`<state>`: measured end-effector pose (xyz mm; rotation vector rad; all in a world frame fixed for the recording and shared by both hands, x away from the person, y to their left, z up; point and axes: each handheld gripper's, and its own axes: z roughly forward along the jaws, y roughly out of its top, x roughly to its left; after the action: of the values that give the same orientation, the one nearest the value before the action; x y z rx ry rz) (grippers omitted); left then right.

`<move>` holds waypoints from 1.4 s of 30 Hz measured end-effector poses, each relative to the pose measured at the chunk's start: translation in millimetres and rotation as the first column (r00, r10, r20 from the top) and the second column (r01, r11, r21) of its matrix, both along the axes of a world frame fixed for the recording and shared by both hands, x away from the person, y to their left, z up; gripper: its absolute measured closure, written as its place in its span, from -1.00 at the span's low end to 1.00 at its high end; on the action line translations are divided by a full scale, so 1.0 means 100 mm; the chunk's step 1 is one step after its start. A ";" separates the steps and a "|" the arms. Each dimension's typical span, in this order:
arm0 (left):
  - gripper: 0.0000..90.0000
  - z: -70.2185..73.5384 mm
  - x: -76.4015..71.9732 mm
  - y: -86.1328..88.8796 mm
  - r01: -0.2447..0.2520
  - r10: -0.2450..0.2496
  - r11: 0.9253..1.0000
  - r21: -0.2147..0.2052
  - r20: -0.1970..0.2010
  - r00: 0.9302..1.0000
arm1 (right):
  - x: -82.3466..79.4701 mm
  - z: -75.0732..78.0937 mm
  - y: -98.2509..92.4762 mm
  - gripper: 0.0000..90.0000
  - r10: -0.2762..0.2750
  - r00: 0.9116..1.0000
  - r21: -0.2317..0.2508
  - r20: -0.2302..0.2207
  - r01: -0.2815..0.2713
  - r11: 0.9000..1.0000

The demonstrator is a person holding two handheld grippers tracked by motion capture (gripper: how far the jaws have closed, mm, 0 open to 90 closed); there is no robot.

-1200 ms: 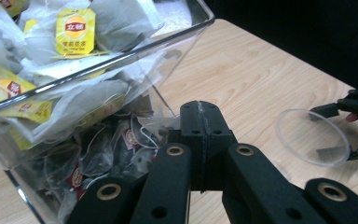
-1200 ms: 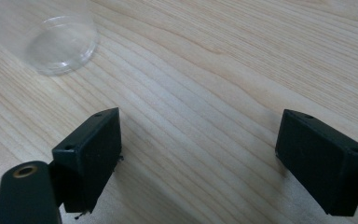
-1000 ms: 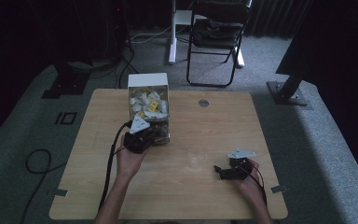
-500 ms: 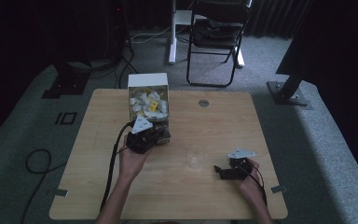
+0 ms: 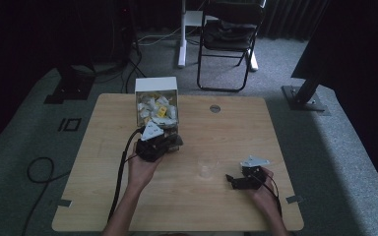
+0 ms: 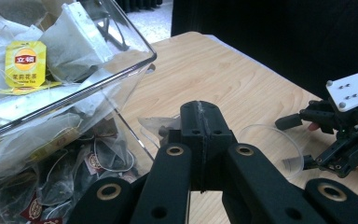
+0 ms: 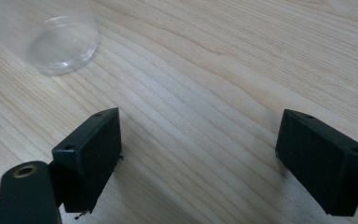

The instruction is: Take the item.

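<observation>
We are working at one wooden table [image 5: 103, 196], the largest thing here, with one folding chair [image 5: 229, 34] standing on the carpet beyond its far edge. On the table we are counting one clear plastic box [image 5: 156, 101], lying tipped on its side at the far left of centre and packed with tea bags [image 6: 70, 44], too many and too tangled for us to number; several are carrying yellow paper tags. Next in size we are counting two grippers. We are holding the left gripper [image 5: 170, 144] just at the near mouth of the box, and in the left gripper view its two black jaws are pressing flat together, with a pale corner of a tea bag [image 6: 161, 126] showing right behind the tips; we cannot tell whether the pads are pinching it. We are holding the right gripper [image 5: 232, 180] low over the near right part of the table, well apart from the box, and in the right gripper view its two jaws are standing wide apart over bare wood with nothing between them. Smallest, one clear plastic cup [image 5: 207, 164] is standing upright between the two grippers, nearer the right one. Against the frames from a second earlier, the left gripper is sitting slightly nearer to us and lower at the box mouth, while the right gripper, the cup and the box are keeping their places.
</observation>
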<state>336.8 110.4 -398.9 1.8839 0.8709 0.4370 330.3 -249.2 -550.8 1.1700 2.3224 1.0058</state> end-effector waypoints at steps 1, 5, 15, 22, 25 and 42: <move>1.00 0.00 0.00 0.00 0.000 0.000 1.000 -0.001 0.000 1.000 | 0.00 0.00 0.00 -0.69 0.000 1.000 0.000 0.000 0.000 1.000; 1.00 0.02 0.00 -0.03 0.002 -0.002 1.000 -0.003 0.002 1.000 | 0.00 0.00 0.00 -0.69 0.001 1.000 0.000 0.001 -0.001 1.000; 1.00 0.07 0.00 -0.13 0.027 -0.027 1.000 -0.007 0.011 1.000 | 0.00 0.00 0.00 -0.69 0.000 1.000 0.000 -0.001 0.000 1.000; 1.00 0.08 0.00 -0.18 0.037 -0.037 0.999 -0.012 0.014 0.999 | 0.00 0.00 0.00 -0.69 0.000 1.000 0.000 0.000 0.000 1.000; 1.00 0.08 -0.01 -0.20 0.040 -0.040 0.999 -0.012 0.013 0.999 | 0.00 0.00 0.00 -0.69 0.001 1.000 0.000 0.000 -0.001 1.000; 1.00 0.09 -0.02 -0.31 0.073 -0.073 0.997 -0.011 0.016 0.997 | 0.00 0.00 0.00 -0.69 0.001 1.000 -0.001 0.000 -0.001 1.000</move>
<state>335.1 78.9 -390.2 1.8929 0.7899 0.4005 330.3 -249.3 -550.8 1.1681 2.3232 1.0052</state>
